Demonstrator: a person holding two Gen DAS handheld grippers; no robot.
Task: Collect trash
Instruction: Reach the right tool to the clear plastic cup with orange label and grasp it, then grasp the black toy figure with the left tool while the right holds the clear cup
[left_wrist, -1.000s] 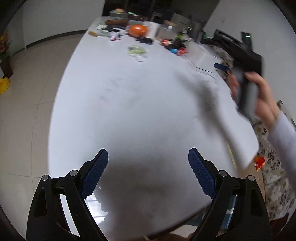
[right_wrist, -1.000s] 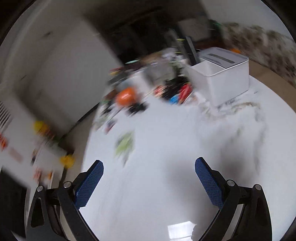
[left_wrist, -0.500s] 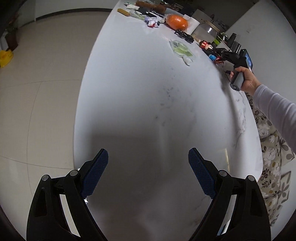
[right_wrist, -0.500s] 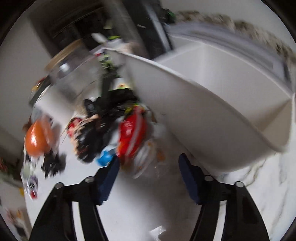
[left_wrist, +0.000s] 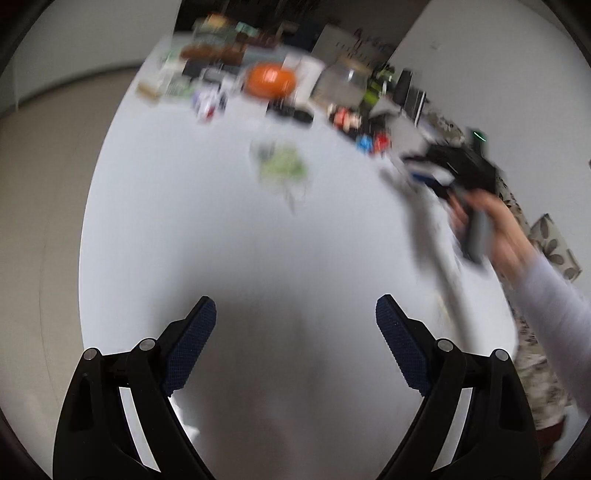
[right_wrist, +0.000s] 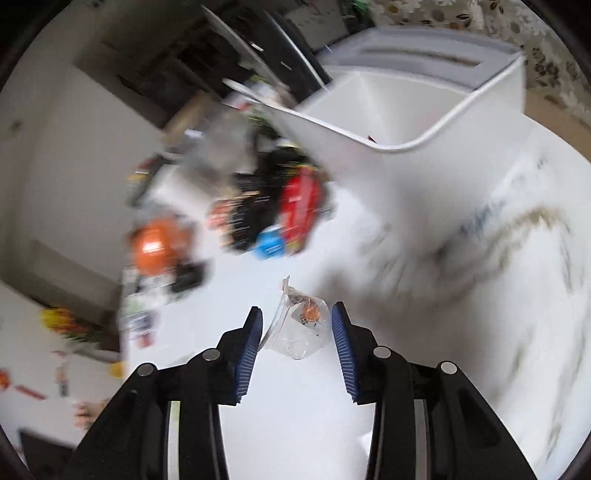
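Between right claw (right_wrist: 296, 325) pads, perhaps wrapper (right_wrist: 301, 325)

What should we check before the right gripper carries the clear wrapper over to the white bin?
1. Wrapper between the pads: ok. The clear wrapper sits inside the right gripper, whose jaws have just been closing.
2. Pads pressing on it: cannot tell; its right edge meets one pad, but a gap shows on the left.
3. White bin open at the top: ok.
4. Path to the bin: ok; bare table lies between.
5. Left gripper free: ok; open, nothing between its fingers.
6. Picture sharpness: not ok; both views are blurred.
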